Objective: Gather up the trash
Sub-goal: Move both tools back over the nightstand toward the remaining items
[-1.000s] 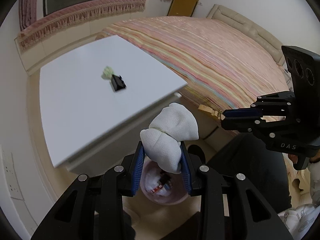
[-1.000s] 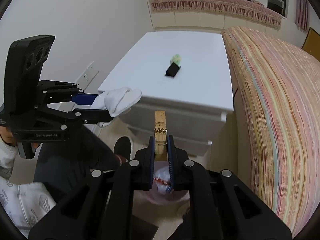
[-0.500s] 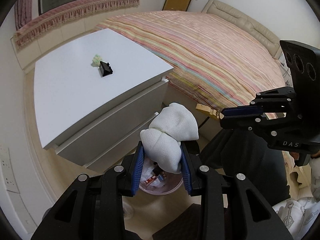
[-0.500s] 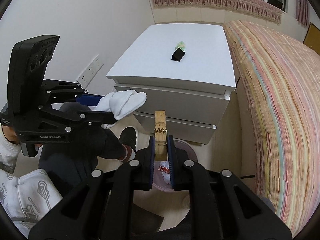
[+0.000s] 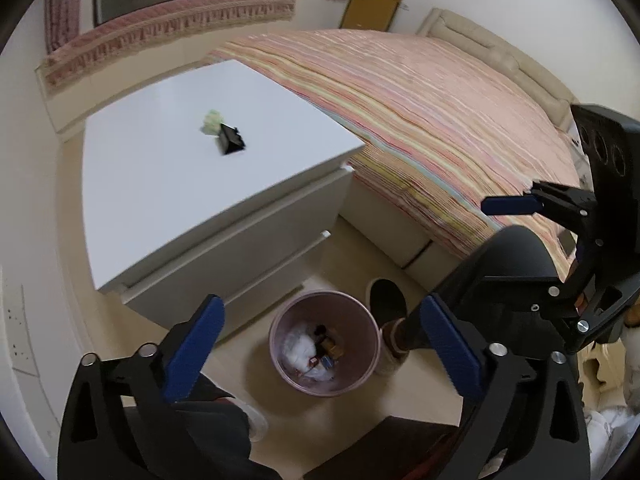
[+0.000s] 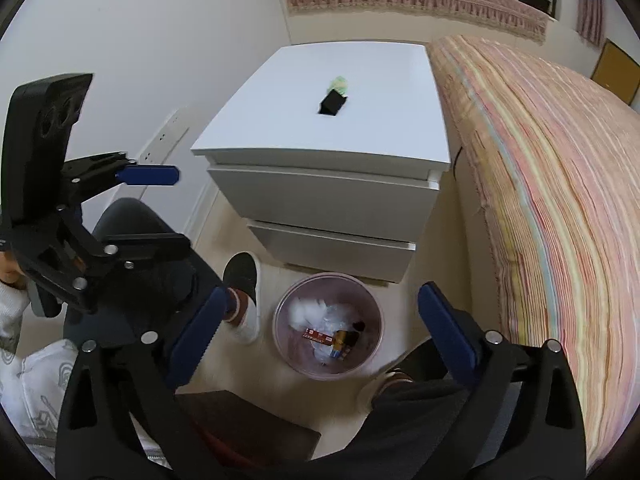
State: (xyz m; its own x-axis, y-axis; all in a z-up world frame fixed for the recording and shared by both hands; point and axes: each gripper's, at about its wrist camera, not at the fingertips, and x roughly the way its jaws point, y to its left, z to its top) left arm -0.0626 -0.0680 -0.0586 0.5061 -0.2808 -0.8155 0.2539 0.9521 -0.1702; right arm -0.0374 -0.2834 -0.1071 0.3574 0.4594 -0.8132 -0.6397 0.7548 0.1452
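A pink trash bin stands on the floor before the white dresser and holds white wads, wrappers and small scraps; it also shows in the right wrist view. My left gripper is open and empty above the bin. My right gripper is open and empty above the bin too. A black binder clip and a green scrap lie on the dresser top; the right wrist view shows the clip and the scrap.
A striped bed runs along the right of the dresser, also in the right wrist view. The person's legs and shoes flank the bin. A wall with sockets lies to the left.
Both grippers have opened. The white wad has left my left gripper and the wooden clothespin has left my right gripper. Both grippers rose and now look down on the bin.
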